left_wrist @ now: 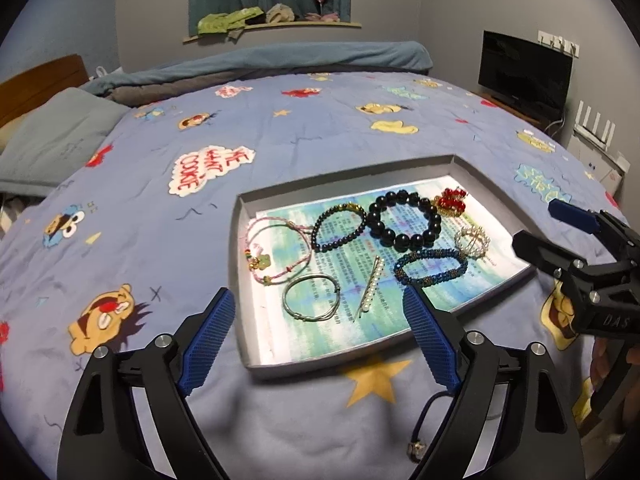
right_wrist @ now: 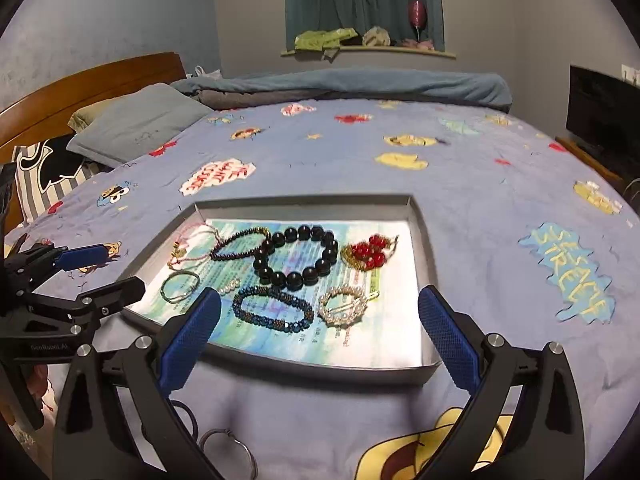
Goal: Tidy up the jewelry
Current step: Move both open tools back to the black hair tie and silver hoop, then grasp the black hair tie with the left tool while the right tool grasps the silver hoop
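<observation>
Left of the grey tray [left_wrist: 460,164] on the bed [left_wrist: 160,208], the left tongs [left_wrist: 318,336] stood spread, gripping nothing. Inside the tray lay five bracelets [left_wrist: 406,220], one pearl clip [left_wrist: 370,288], one red ornament [left_wrist: 452,200] and one pearl ring-piece [left_wrist: 474,240]. Before the tray, two rings [right_wrist: 228,452] were half hidden under the right tongs [right_wrist: 318,340], also spread and empty.

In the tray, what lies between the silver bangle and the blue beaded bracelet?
A pearl hair clip, lying between silver bangle and blue bracelet; the left wrist view shows it.
</observation>
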Action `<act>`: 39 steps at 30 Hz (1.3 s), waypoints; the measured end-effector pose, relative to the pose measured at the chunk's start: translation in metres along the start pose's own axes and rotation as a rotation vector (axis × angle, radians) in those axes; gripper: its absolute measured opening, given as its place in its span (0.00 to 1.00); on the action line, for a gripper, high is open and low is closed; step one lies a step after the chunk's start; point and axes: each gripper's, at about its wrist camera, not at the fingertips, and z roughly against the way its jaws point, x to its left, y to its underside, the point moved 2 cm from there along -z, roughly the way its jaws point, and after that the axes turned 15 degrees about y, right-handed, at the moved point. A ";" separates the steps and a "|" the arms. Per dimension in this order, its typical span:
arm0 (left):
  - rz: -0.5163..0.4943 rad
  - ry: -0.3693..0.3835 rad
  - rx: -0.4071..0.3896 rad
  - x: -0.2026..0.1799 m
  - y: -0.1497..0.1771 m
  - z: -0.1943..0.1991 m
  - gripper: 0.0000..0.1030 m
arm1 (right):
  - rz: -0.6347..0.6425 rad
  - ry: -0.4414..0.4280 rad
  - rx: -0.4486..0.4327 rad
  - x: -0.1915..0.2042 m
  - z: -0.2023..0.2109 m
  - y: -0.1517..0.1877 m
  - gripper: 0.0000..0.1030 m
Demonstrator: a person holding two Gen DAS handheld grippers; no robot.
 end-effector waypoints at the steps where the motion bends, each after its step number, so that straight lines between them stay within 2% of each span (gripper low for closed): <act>1: 0.000 -0.001 -0.010 0.000 0.000 0.007 0.85 | 0.001 0.002 -0.004 -0.001 0.004 -0.001 0.95; 9: -0.001 -0.018 -0.020 0.000 0.013 0.042 0.87 | 0.045 -0.005 0.006 -0.010 0.039 0.006 0.95; 17: -0.009 -0.016 0.013 -0.006 0.050 0.058 0.87 | 0.069 -0.053 0.034 -0.012 0.065 0.046 0.95; 23: -0.007 0.010 0.049 -0.018 0.078 0.053 0.87 | 0.091 -0.064 0.040 -0.002 0.066 0.070 0.95; 28: -0.047 0.044 0.076 -0.032 0.095 0.043 0.87 | 0.129 -0.091 0.063 0.008 0.059 0.088 0.95; 39: -0.074 0.060 0.123 -0.034 0.112 0.020 0.86 | 0.236 -0.140 0.077 0.031 0.042 0.117 0.94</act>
